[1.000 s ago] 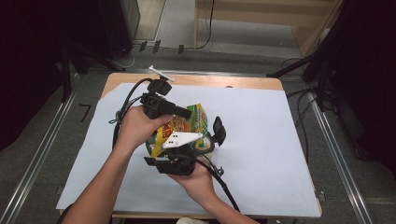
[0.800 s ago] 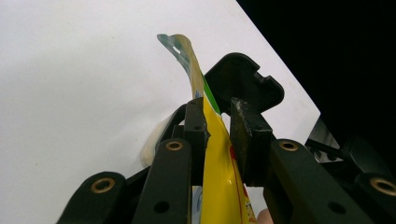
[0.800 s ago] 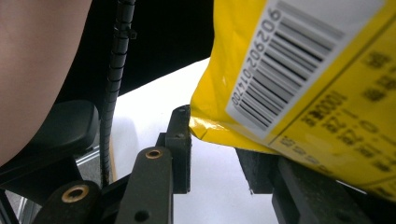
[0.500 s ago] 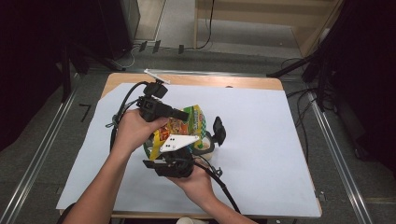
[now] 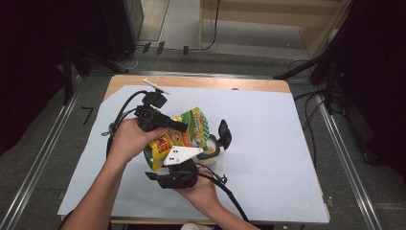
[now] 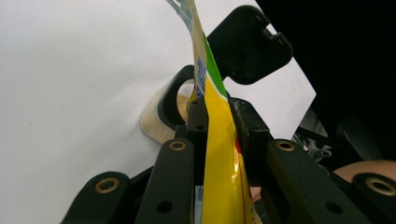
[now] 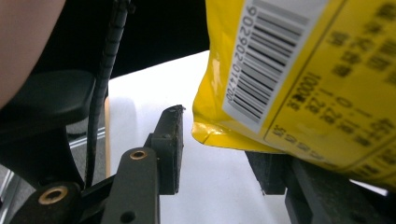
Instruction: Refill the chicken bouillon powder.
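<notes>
White paper (image 5: 268,158) covers the wooden bench (image 5: 201,82), with grey floor, metal rails and dark stands around it. Near the middle, a yellow and green pouch (image 5: 179,134) is held up between both hands. The left hand-held gripper (image 6: 217,126) is clamped on the pouch's thin edge, jaws pressed against the film from both sides. Beyond it, on the paper, stands a small round container (image 5: 210,152) with a black hinged lid (image 5: 224,133) flipped open; it sits just beside the pouch and partly behind it from above. The right hand-held gripper (image 7: 219,144) sits under the pouch's lower corner; its jaws have just been opening and now stand apart, the left pad clear of the film, while the right one is hidden under the pouch, so contact there is hard to judge. A black cable (image 5: 230,196) trails toward the near edge, and another loops off to the left (image 5: 119,115).
</notes>
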Motion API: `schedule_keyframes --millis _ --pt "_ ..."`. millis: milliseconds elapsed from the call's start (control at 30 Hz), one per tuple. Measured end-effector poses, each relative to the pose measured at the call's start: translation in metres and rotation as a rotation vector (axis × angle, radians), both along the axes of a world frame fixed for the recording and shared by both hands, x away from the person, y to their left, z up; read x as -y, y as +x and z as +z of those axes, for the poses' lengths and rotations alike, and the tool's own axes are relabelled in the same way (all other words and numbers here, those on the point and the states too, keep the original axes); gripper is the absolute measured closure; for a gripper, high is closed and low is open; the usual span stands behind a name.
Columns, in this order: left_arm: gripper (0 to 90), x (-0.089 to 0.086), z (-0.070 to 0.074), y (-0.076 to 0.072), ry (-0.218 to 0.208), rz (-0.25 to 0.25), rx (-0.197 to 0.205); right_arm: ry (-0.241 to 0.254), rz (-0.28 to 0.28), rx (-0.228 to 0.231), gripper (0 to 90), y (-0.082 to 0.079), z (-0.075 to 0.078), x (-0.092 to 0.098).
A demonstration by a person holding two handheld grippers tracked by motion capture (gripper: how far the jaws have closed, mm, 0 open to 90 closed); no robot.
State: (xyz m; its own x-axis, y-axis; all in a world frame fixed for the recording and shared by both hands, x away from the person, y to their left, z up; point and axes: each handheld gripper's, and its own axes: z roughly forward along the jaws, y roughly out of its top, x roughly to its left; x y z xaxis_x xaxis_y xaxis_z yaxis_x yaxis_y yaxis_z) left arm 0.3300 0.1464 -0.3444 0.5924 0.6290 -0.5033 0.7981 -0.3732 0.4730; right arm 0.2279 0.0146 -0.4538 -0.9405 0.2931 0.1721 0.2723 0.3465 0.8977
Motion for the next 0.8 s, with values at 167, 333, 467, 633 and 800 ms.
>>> schedule_keyframes --millis 167,333,467,633,800 --pt "79.6 0.0 -0.005 0.002 0.02 -0.024 -0.022 -0.015 0.015 0.017 60.0 -0.001 -0.007 -0.001" --pt "83.2 0.006 -0.015 0.005 0.021 -0.06 -0.043 -0.039 0.034 0.011 60.6 -0.003 -0.016 0.0" --pt "85.6 0.008 -0.02 0.006 0.018 -0.07 -0.061 -0.058 0.025 0.01 61.0 -0.001 -0.022 0.001" --pt "85.6 0.005 -0.024 0.008 0.008 -0.07 -0.077 -0.077 0.035 0.001 60.9 0.0 -0.025 0.002" --pt "86.3 0.006 -0.026 0.01 -0.005 -0.083 -0.07 -0.104 0.034 0.018 60.4 0.0 -0.027 0.002"
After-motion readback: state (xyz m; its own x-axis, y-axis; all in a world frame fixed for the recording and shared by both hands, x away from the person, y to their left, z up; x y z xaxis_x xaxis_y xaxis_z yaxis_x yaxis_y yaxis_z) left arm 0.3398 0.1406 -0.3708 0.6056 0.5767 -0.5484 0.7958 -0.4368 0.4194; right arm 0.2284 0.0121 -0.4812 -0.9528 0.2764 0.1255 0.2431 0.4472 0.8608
